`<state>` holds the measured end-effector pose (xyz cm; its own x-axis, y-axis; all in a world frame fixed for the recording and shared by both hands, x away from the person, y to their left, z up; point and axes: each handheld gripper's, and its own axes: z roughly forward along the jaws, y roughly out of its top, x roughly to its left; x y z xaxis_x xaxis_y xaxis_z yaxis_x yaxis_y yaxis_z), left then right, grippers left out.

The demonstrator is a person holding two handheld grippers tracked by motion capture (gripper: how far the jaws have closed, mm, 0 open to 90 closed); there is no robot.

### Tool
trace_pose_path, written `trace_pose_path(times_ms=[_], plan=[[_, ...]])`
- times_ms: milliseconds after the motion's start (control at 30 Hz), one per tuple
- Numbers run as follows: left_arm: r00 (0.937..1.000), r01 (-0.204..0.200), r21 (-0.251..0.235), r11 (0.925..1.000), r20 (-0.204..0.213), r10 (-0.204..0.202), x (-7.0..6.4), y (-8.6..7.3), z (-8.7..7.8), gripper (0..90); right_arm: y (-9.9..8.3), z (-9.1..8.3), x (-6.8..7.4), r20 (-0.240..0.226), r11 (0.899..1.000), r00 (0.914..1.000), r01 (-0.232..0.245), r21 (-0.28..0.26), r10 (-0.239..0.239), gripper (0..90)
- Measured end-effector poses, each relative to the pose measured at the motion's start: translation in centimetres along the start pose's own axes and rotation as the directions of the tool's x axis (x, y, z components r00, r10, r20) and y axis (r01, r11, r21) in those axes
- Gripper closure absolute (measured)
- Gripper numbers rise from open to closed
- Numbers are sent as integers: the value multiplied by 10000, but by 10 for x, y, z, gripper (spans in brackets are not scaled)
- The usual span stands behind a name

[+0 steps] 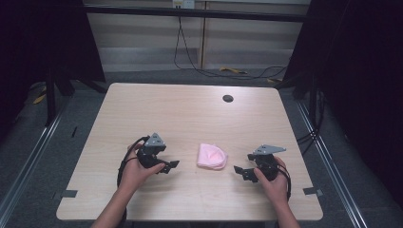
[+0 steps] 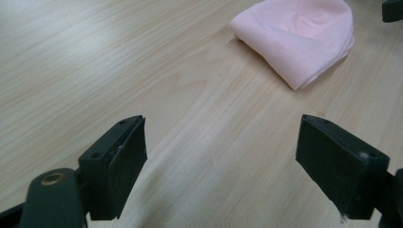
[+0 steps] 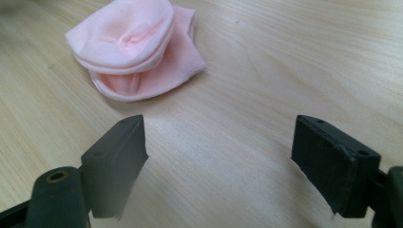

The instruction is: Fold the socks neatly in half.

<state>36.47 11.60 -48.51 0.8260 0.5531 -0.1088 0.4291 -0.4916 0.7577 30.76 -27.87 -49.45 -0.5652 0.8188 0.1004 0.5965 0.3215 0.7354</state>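
Left tongs [image 1: 172, 166]: jaws spread wide, holding nothing, low over the table beside the sock.
Right tongs [image 1: 237, 170]: jaws likewise wide apart and unladen, on the sock's other side.
Pink sock [image 1: 212, 156]: folded into a small bundle, lying flat on the table between the two tongs, near the person's edge, touching neither.
Handling: judged soft, light and limp; it should crumple rather than resist, and the layers may slip apart when lifted.
Where to grip: likely the thicker rolled cuff edge [image 3: 124, 61], pinching every layer together.
Table [image 1: 190, 114]: pale wood grain, smooth, with a dark round cable hole [image 1: 228, 98] far off.
Room: grey carpet, black frame posts, cables trailing along the back wall.
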Motion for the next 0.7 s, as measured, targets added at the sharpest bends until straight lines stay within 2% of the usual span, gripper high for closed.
trace_pose_path(times_ms=[200, 300, 533, 700], plan=[[9998, -173, 7, 9998, 18, 173, 2, -5, -6, 164, -1, -2, -2, -17, 10000, 10000, -49, -12, 49, 174], [10000, -66, -33, 10000, -17, 66, 3, -8, -9, 163, -2, -3, -4, 14, 9999, 10000, -97, -69, 97, 174], [9997, -243, 205, 9995, -43, 244, 7, -15, -15, 163, -5, -7, -6, 69, 9999, 9999, -73, -82, 73, 174], [9998, -170, 179, 9997, -110, 172, 10, -19, -19, 163, -7, -11, -10, 130, 9998, 9998, -159, -105, 161, 174]])
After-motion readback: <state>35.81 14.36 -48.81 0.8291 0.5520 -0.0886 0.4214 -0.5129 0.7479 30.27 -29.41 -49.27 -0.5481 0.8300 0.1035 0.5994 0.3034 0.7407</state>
